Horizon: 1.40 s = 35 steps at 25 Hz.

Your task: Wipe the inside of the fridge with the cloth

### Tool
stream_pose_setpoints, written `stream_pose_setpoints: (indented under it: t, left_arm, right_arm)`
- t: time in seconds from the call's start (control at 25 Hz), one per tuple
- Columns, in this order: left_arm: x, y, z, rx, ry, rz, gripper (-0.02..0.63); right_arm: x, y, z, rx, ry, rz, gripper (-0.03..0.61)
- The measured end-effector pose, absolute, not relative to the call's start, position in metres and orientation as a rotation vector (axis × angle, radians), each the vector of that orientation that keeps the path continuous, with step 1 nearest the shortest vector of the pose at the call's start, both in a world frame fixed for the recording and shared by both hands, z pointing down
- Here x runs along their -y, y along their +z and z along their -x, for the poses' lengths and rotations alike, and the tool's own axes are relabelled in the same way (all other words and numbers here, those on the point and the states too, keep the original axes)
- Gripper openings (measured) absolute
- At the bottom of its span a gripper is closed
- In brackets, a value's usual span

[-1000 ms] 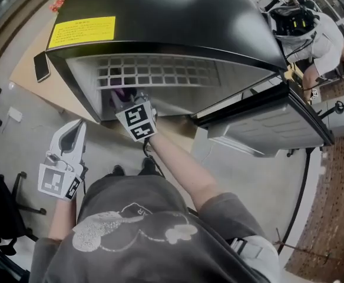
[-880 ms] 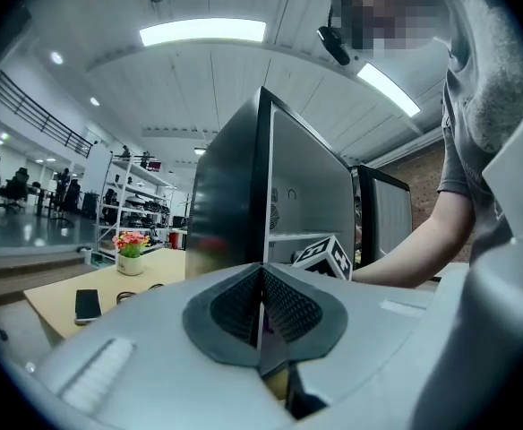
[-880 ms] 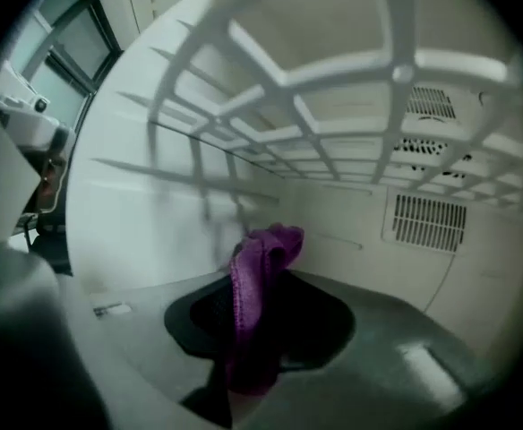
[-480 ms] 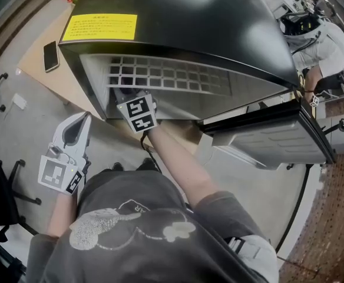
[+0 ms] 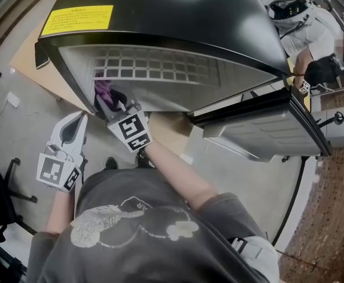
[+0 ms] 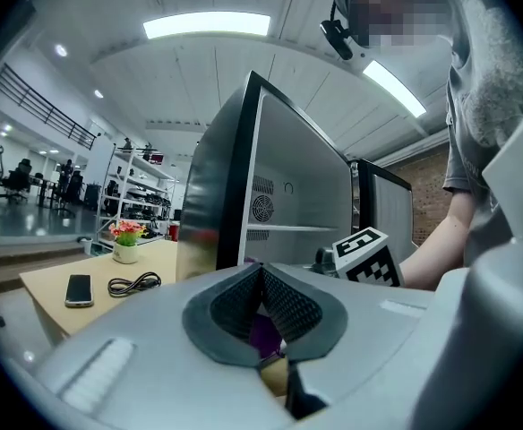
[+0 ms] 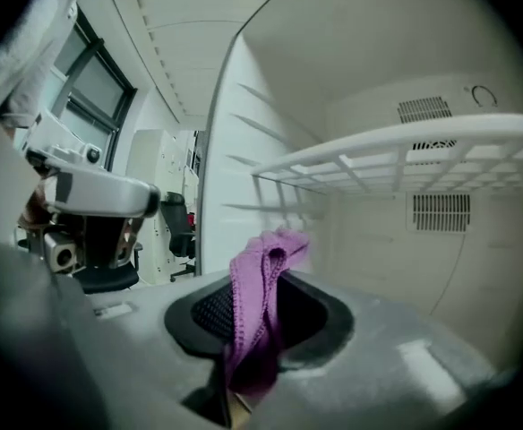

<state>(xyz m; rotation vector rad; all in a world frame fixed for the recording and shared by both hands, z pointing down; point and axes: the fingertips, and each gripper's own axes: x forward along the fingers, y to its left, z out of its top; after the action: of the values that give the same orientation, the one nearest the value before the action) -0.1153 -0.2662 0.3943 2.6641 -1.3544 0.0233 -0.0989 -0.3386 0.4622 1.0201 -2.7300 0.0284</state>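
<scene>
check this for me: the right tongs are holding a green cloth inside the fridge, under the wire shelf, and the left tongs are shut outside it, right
Not quite. The cloth is purple, not green, as the right gripper view shows. The rest holds: the right tongs grip it inside the fridge, under the wire shelf, and the left tongs are shut outside it.
</scene>
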Motion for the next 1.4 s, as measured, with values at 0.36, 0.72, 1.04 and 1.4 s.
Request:
stream_pose_setpoints:
  t: [0.36, 0.72, 1.04, 1.4]
  left_arm:
    - [0.263, 0.408, 0.104, 1.354, 0.014, -2.622, 0.017]
    - [0.265, 0.414, 0.104, 1.362, 0.033, -2.610, 0.017]
    - [0.267, 0.416, 0.097, 1.355, 0.059, -2.602, 0.017]
    - [0.273, 0.421, 0.071, 1.276, 0.059, -2.651, 0.017]
  right_arm:
    - [0.340, 0.476, 0.069, 2.681, 0.124, -1.044, 0.087]
    - [0.386, 0.531, 0.086, 2.420, 0.229, -0.983, 0.087]
    - [0.397, 0.543, 0.056, 2.324, 0.259, -1.046, 0.087]
    - [0.404, 0.541, -0.022, 2.203, 0.400, -1.256, 0.087]
